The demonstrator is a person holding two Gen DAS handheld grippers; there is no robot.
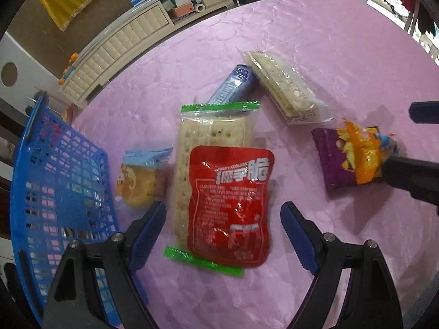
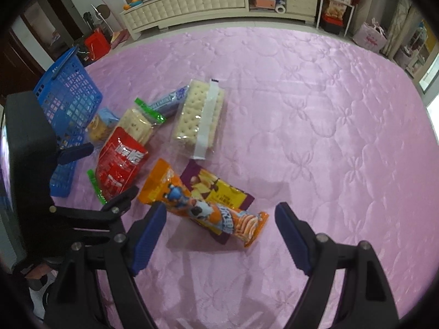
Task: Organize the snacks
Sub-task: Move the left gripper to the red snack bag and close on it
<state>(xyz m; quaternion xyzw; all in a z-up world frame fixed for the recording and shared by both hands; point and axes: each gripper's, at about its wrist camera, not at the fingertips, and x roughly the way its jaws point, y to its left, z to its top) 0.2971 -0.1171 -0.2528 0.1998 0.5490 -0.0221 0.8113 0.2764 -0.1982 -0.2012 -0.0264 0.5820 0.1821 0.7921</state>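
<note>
My left gripper [image 1: 223, 213] is open, its fingers either side of a red snack pouch [image 1: 229, 205] that lies on a green-edged cracker pack [image 1: 214, 128]. A blue basket [image 1: 55, 186] stands at the left, with a small cake pack [image 1: 140, 178] beside it. A blue mint roll [image 1: 233, 87] and a clear cracker pack [image 1: 285, 85] lie farther off. My right gripper [image 2: 219, 216] is open just above an orange snack bag [image 2: 203, 208] that lies over a purple packet [image 2: 219, 186]. The red pouch [image 2: 120, 161] and basket [image 2: 68, 101] show at its left.
Everything lies on a pink quilted cover [image 2: 315, 126]. The left gripper's body [image 2: 33, 164] fills the left edge of the right wrist view. A white cabinet [image 2: 192, 2] and shelves stand beyond the cover's far edge.
</note>
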